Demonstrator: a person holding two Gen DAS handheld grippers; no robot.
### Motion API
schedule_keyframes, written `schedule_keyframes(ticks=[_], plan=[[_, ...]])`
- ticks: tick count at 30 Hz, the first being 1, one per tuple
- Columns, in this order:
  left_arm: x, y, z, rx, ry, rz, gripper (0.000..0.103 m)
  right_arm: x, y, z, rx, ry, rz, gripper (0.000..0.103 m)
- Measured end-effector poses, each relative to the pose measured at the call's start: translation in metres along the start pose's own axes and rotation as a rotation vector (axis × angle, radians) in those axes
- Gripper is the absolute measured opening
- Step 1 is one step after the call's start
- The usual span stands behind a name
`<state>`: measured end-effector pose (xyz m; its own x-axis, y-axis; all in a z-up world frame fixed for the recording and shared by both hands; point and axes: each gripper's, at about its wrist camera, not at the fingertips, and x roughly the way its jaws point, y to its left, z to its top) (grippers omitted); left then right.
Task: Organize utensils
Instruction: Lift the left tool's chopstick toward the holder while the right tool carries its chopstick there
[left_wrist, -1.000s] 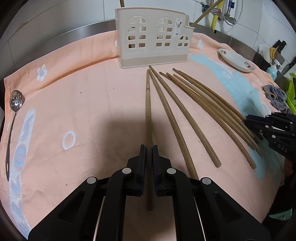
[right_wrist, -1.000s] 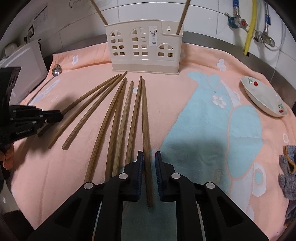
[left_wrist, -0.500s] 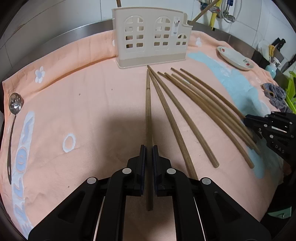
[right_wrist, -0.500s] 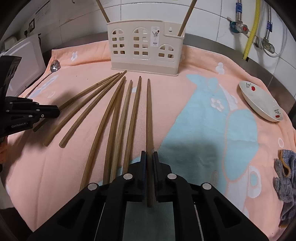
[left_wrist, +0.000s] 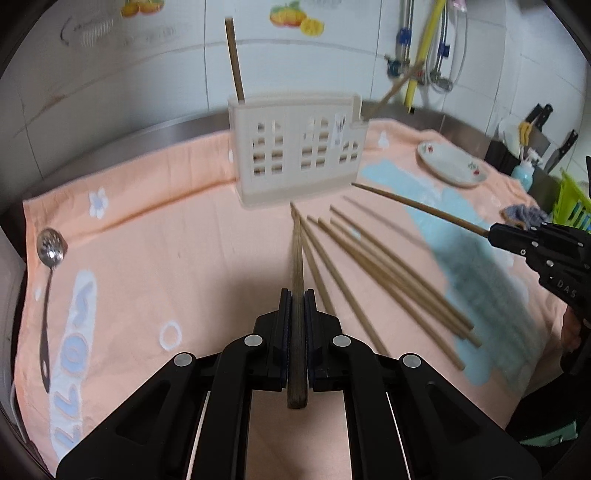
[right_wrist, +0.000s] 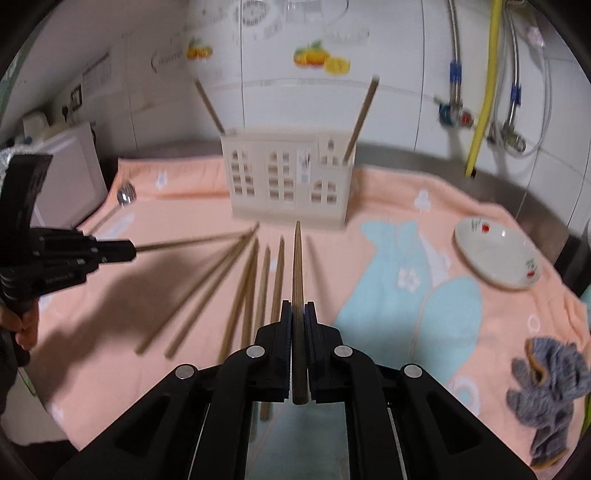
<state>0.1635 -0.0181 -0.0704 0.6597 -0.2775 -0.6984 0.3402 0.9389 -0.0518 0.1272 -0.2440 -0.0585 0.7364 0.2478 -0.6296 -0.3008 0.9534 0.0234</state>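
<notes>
The peach towel (left_wrist: 155, 236) covers my table, with the cream utensil holder (left_wrist: 295, 155) standing at its far side. Two chopsticks already stand in the holder, one at each end (right_wrist: 364, 114). About seven more chopsticks (left_wrist: 373, 266) lie fanned on the towel in front of it, and a slotted spoon (left_wrist: 50, 266) lies off to the left, so I judge most of the sorting is left. My left tongs (left_wrist: 296, 321) are clamped on one chopstick (left_wrist: 296, 258), my right tongs (right_wrist: 297, 325) on another (right_wrist: 297, 266), both lifted and pointing at the holder.
</notes>
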Motion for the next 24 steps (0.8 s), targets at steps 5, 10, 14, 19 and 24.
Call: schedule_keyframes(ticks=[5,10,14,19,24], plan=[[-0.012,0.002,0.019,-0.004,-0.042,-0.013,0.006,-0.013,-0.001,0.027,-0.010,-0.055,0.021,0.007],[-0.021,0.001,0.034,0.002,-0.078,-0.019,0.006,-0.016,0.006,0.038,-0.055,-0.054,0.022,0.007],[-0.024,-0.001,0.042,0.011,-0.092,-0.018,0.006,-0.014,0.007,0.037,-0.065,-0.044,0.022,0.007],[-0.022,0.000,0.042,0.007,-0.083,-0.017,0.006,-0.008,0.009,0.030,-0.076,-0.006,0.024,0.007],[-0.019,0.002,0.041,0.003,-0.074,-0.014,0.006,0.000,0.013,0.015,-0.095,0.042,0.022,0.007]])
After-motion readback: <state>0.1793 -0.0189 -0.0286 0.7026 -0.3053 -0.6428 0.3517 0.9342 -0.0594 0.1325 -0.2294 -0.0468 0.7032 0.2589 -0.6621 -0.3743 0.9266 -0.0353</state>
